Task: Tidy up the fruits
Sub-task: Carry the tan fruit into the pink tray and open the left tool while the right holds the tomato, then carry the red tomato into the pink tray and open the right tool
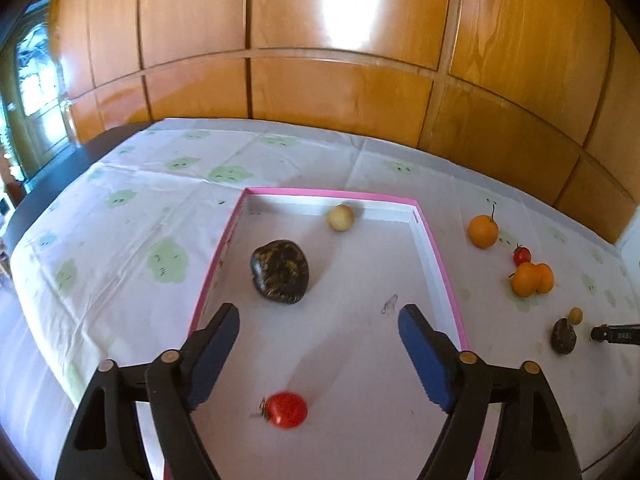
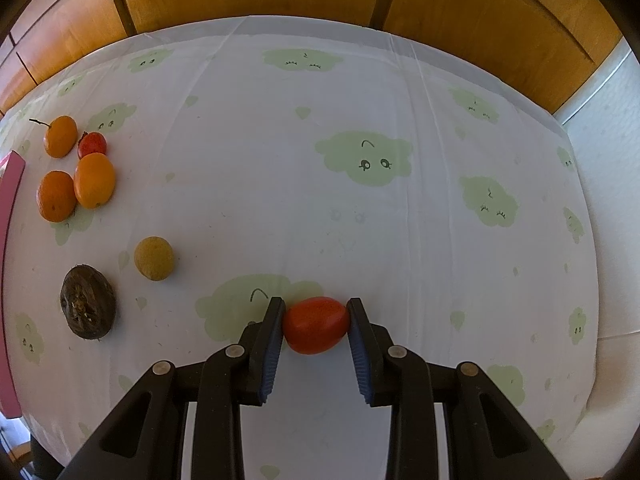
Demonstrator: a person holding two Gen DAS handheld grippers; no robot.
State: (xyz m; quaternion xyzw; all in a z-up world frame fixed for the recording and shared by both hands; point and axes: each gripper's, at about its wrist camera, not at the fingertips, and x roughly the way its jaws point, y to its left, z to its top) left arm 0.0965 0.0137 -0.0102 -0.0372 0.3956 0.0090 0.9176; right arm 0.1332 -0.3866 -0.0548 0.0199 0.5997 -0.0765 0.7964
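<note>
A pink-rimmed white box (image 1: 436,248) lies on the clouded tablecloth. Inside it are a dark wrinkled fruit (image 1: 280,271), a pale yellow fruit (image 1: 340,217) and a red tomato (image 1: 285,409). My left gripper (image 1: 319,332) is open and empty above the box. My right gripper (image 2: 316,322) is shut on a red tomato (image 2: 316,324) just above the cloth. Left of it lie three oranges (image 2: 94,180), a small red fruit (image 2: 93,144), a yellow fruit (image 2: 153,258) and a dark wrinkled fruit (image 2: 88,307). The left wrist view shows the same group (image 1: 532,278).
Wooden wall panels (image 1: 340,72) stand behind the table. The table's left edge (image 1: 52,184) and right edge (image 2: 592,280) are in view. The box's pink corner (image 2: 10,184) shows at the far left of the right wrist view.
</note>
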